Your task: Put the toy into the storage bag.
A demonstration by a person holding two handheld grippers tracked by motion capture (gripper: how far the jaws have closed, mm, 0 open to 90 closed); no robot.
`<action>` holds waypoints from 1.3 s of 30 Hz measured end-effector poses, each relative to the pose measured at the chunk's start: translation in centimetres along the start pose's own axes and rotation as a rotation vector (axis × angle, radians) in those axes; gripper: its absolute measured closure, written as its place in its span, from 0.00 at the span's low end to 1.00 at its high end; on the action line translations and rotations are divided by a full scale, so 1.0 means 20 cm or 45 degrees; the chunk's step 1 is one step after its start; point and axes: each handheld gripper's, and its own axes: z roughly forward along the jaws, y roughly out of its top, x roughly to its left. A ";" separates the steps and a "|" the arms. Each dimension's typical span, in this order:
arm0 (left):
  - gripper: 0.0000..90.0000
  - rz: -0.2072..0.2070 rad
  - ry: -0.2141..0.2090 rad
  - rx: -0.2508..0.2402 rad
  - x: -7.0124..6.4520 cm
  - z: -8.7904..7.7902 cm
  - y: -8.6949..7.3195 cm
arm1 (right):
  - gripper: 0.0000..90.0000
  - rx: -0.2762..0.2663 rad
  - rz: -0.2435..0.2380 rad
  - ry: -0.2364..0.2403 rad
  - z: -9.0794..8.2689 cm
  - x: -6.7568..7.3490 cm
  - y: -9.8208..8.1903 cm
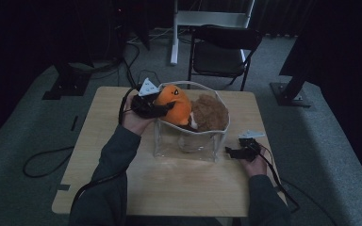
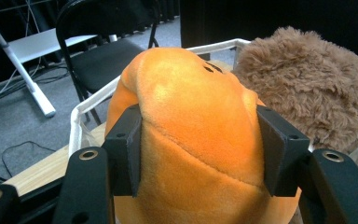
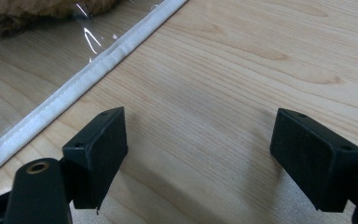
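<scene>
**Orange plush clamped at the bag's left rim**

Your left gripper [image 1: 166,109] has its jaws clamped on the orange plush toy [image 1: 175,104]; in the left gripper view the two black pads press into the plush's sides, one on each flank, with the fabric bulging between and above them. The toy sits at the left, far part of the clear bag [image 1: 188,146], partly over its white-trimmed rim, and touches the brown fuzzy plush [image 1: 210,112] that lies just to its right inside the bag.

Your right gripper [image 1: 231,151] rests low on the wooden table [image 1: 169,188], just beside the bag's near right corner. Its jaws stand wide apart with bare wood between them; the bag's white seam [image 3: 74,91] runs diagonally past its left jaw without touching it.

For room: the bag stands near the middle of the table, with open wood on the near side and to the left of your left hand. The far edge of the table is close behind the bag, and a black folding chair [image 1: 221,49] stands on the floor beyond it. The brown plush takes up the bag's right half.

The orange toy is a rounded, egg-like shape. In the high view its long axis runs roughly left-near to right-far, and small dark markings show on its upper side, turned toward the far side of the table.
</scene>
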 end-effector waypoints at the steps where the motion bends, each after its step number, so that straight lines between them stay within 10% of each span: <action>1: 0.47 -0.002 0.000 -0.002 0.00 0.00 0.00 | 0.20 0.000 0.000 0.000 0.00 0.00 0.00; 39: 0.45 0.075 -0.007 0.085 -0.08 0.00 -0.05 | 0.20 0.000 0.000 0.000 0.00 0.00 0.00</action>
